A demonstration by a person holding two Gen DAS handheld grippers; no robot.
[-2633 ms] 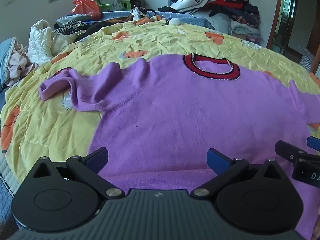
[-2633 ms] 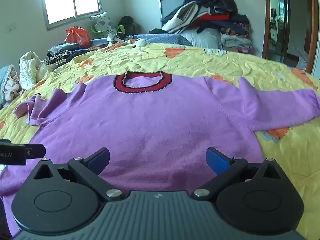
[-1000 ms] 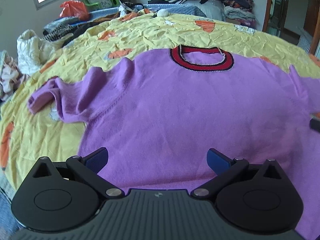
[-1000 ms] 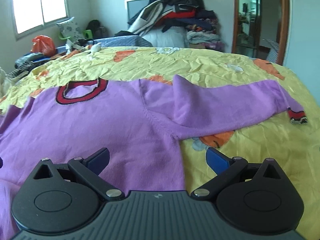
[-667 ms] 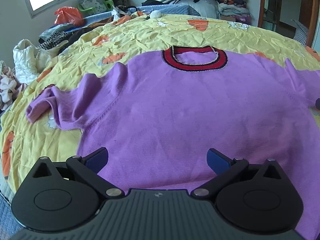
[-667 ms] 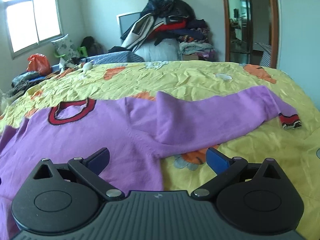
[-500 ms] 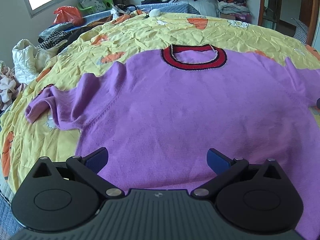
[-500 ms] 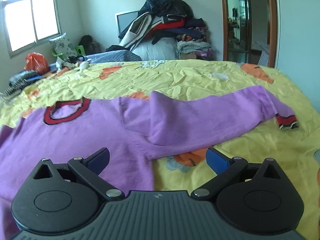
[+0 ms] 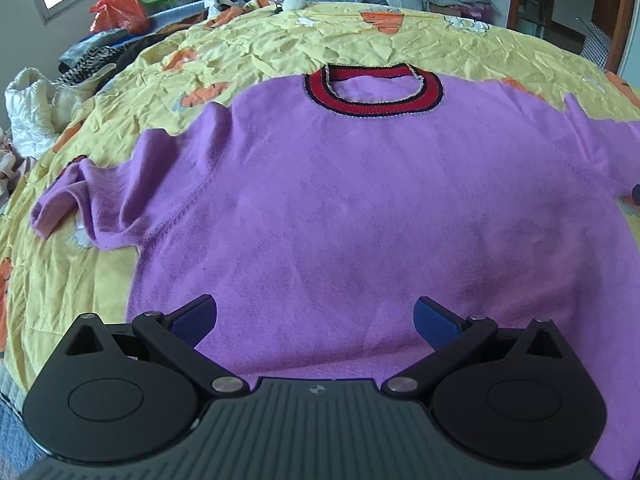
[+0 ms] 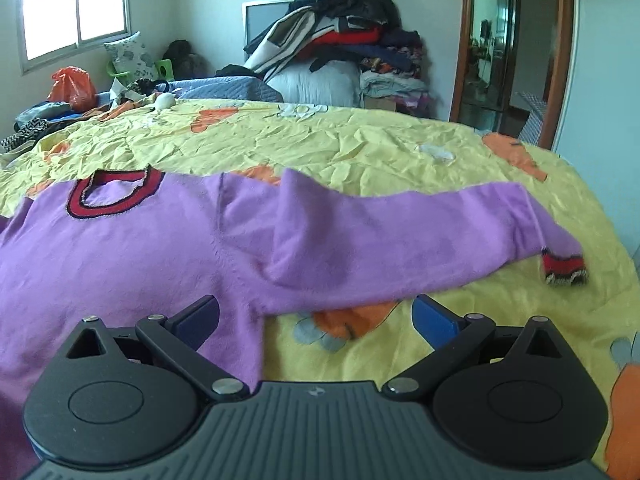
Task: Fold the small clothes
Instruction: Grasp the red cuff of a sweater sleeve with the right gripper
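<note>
Sweater (image 9: 360,200): spread flat, front up, on yellow bedspread (image 9: 248,48), ready for folding
Left gripper (image 9: 316,316): jaws apart, empty, over hem
Right gripper (image 10: 316,316): jaws apart, empty, facing outstretched sleeve (image 10: 400,232), likely first fold

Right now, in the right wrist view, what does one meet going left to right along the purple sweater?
Red collar → shoulder seam → raised fold in the sleeve → long sleeve → red cuff, all lying on the yellow sheet.
</note>
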